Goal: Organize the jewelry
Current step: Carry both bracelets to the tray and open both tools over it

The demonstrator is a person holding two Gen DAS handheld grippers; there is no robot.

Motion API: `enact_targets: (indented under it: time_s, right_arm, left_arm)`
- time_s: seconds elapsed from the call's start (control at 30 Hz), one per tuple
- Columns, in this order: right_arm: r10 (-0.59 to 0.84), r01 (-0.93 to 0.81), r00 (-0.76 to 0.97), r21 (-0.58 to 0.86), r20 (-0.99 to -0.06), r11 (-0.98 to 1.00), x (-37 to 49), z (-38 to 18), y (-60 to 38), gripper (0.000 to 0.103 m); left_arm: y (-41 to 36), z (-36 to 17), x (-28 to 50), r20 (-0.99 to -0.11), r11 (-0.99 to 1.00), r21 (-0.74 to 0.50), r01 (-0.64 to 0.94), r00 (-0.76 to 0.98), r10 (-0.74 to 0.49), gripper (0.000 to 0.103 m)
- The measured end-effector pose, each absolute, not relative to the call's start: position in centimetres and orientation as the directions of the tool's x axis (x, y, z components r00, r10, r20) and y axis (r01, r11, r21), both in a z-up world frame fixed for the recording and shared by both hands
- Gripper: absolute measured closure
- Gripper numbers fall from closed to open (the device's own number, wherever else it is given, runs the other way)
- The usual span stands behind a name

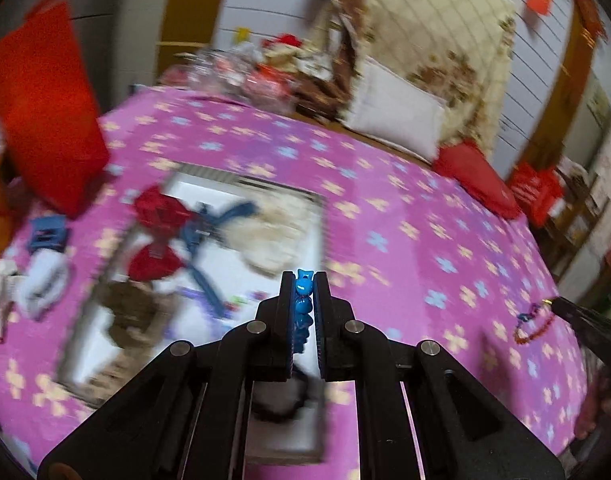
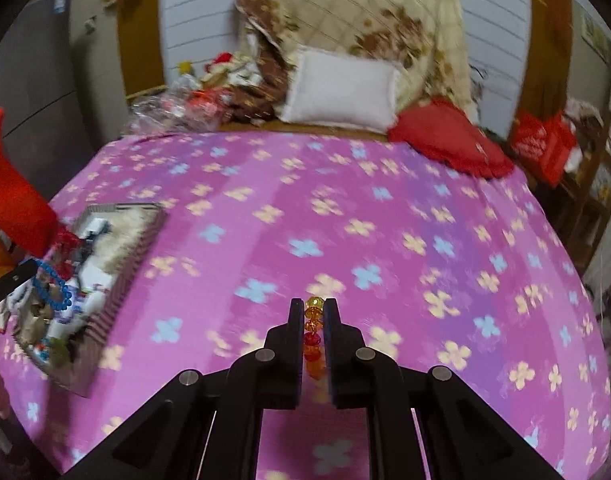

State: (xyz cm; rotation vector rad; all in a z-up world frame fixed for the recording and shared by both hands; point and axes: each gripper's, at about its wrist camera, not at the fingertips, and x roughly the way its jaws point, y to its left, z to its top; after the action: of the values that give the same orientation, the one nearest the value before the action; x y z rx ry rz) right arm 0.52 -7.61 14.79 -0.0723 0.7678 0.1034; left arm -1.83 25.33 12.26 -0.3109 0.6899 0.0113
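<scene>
Jewelry is split between both tools and a tray on the bed. A blue bead bracelet (image 1: pixel 303 300) sits clamped between the fingers of the left hand-held gripper (image 1: pixel 304 280), held above the near end of the tray (image 1: pixel 317 240); from the right wrist view the same bracelet (image 2: pixel 53 284) hangs as a loop over the tray (image 2: pixel 121 276). The right hand-held gripper (image 2: pixel 314 306) is clenched on an orange and red bead bracelet (image 2: pixel 313 336), raised over the pink flowered bedspread (image 2: pixel 345 220), well to the right of the tray. Inside the tray lie a red bow (image 1: pixel 157 232), blue ribbon-like pieces (image 1: pixel 209 240) and cream fluffy material (image 1: pixel 273 236), all blurred. A white pillow (image 2: pixel 341 92) and a red cushion (image 2: pixel 449 140) rest at the bed's far edge.
</scene>
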Motion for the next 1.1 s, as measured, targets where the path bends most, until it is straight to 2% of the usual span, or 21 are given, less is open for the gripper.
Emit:
enact_targets:
  time_s: [0.1, 0.2, 0.3, 0.4, 0.63, 0.73, 0.83, 0.93, 1.1]
  right_arm:
    - [0.129, -0.193, 0.718, -0.017, -0.684, 0.981, 0.1, 16.1, -3.9, 0.095]
    - [0.219, -0.287, 0.691, 0.017, -0.688, 0.958, 0.2, 16.8, 0.3, 0.095]
    - [0.293, -0.363, 0.65, 0.053, -0.701, 0.93, 0.6, 16.6, 4.7, 0.095]
    - [0.334, -0.42, 0.613, 0.063, -0.716, 0.905, 1.5, 16.1, 9.1, 0.095]
    - [0.34, -0.457, 0.56, 0.06, -0.756, 0.887, 5.6, 14.8, 15.6, 0.095]
    - [0.311, -0.453, 0.559, 0.032, -0.769, 0.891, 7.4, 14.0, 17.4, 0.095]
    - [0.289, -0.44, 0.546, 0.025, -0.786, 0.898, 9.2, 12.6, 18.3, 0.094]
    - [0.284, -0.424, 0.529, 0.041, -0.8, 0.905, 10.6, 11.1, 18.8, 0.095]
    - [0.227, -0.395, 0.508, 0.01, -0.831, 0.919, 12.5, 8.4, 19.3, 0.095]
  left_arm:
    - [29.3, 12.0, -2.3, -0.626, 0.928, -0.327, -0.177, 0.776, -0.073, 0.096]
    - [32.3, 11.3, -2.3, -0.628, 0.887, -0.409, -0.215, 0.772, -0.103, 0.096]
    - [33.5, 10.7, -2.0, -0.625, 0.857, -0.469, -0.215, 0.766, -0.15, 0.096]
    - [33.2, 10.7, -1.5, -0.622, 0.858, -0.474, -0.196, 0.764, -0.17, 0.096]
    - [33.0, 11.6, 4.3, -0.598, 0.856, -0.495, -0.152, 0.774, -0.209, 0.096]
    - [33.8, 9.8, 7.4, -0.622, 0.826, -0.54, -0.161, 0.737, -0.263, 0.096]
    - [34.6, 7.8, 9.2, -0.67, 0.834, -0.515, -0.196, 0.699, -0.249, 0.096]
    - [35.2, 6.0, 10.2, -0.696, 0.821, -0.533, -0.204, 0.658, -0.287, 0.096]
    - [34.2, 6.2, 9.9, -0.72, 0.869, -0.454, -0.198, 0.656, -0.227, 0.095]
